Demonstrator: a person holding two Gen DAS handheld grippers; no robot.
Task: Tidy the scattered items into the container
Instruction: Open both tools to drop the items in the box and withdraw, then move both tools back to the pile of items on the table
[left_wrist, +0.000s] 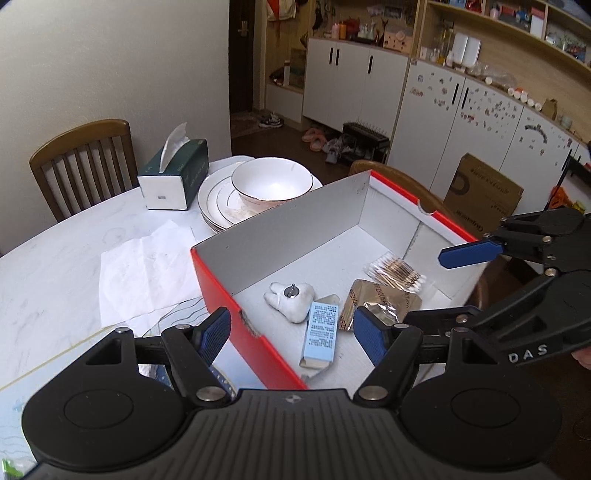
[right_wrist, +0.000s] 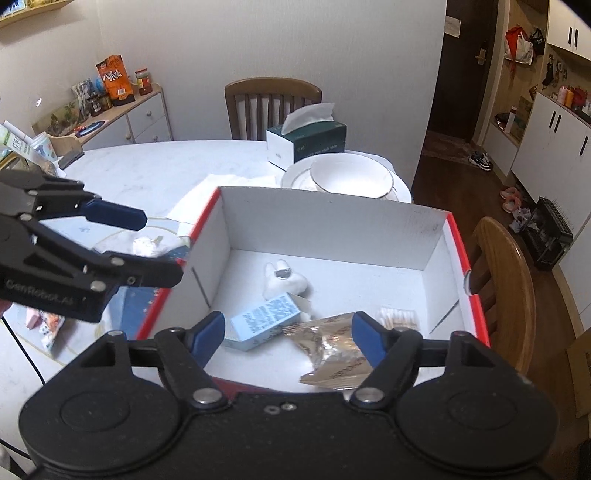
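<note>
Spread wide, our left gripper (left_wrist: 291, 332) straddles the box (left_wrist: 236, 314) rim; only our right gripper's (right_wrist: 288, 334) view, also spread, shows packets (right_wrist: 50, 325) lower left.

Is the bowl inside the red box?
No, the bowl sits on stacked plates on the table, behind the box.

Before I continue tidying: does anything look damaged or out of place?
Yes. The red box has a small tear on its near rim. A crumpled white item lies outside it on the table.
</note>
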